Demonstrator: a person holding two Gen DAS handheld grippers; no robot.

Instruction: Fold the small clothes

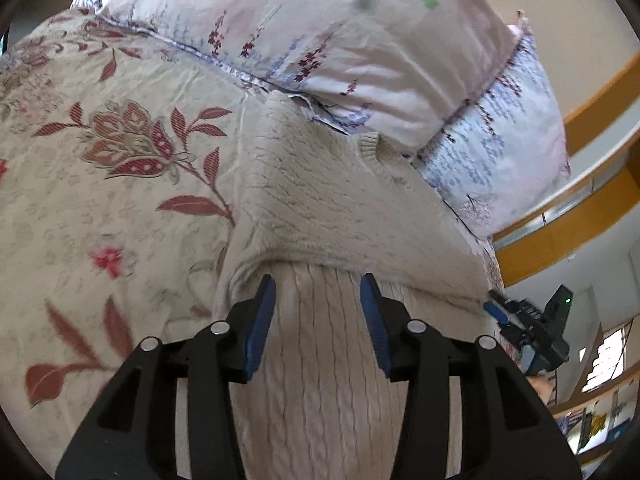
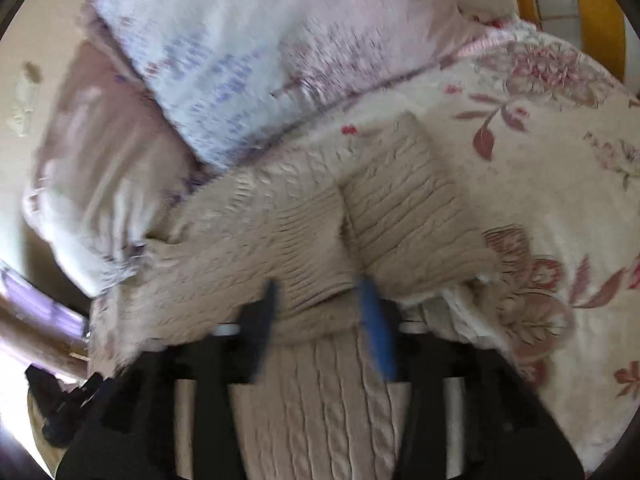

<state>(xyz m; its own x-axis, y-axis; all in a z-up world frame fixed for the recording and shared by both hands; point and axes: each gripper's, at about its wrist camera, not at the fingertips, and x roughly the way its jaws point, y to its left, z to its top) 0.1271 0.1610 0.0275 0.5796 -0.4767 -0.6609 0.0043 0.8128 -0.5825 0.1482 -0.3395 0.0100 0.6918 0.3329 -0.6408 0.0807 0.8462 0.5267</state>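
2 grippers work over a cream cable-knit sweater (image 1: 340, 208) that lies on a floral bedspread (image 1: 100, 184), its far edge close to the lilac-printed pillows (image 1: 320, 40) at the head of the bed. In the left wrist view, the left gripper (image 1: 318, 296) has its blue-padded fingers (image 1: 262, 320) spread wide, with a band of the knit running between them; they are not pinching it. A folded flap of the sweater lies across just ahead of the tips. The right gripper (image 1: 496, 312) shows at the sweater's right edge there. In the blurred right wrist view, the right gripper (image 2: 320, 300) also stands wide apart over the knit, with a folded layer (image 2: 412, 216) ahead of it. The left gripper (image 2: 64, 408) appears at lower left.
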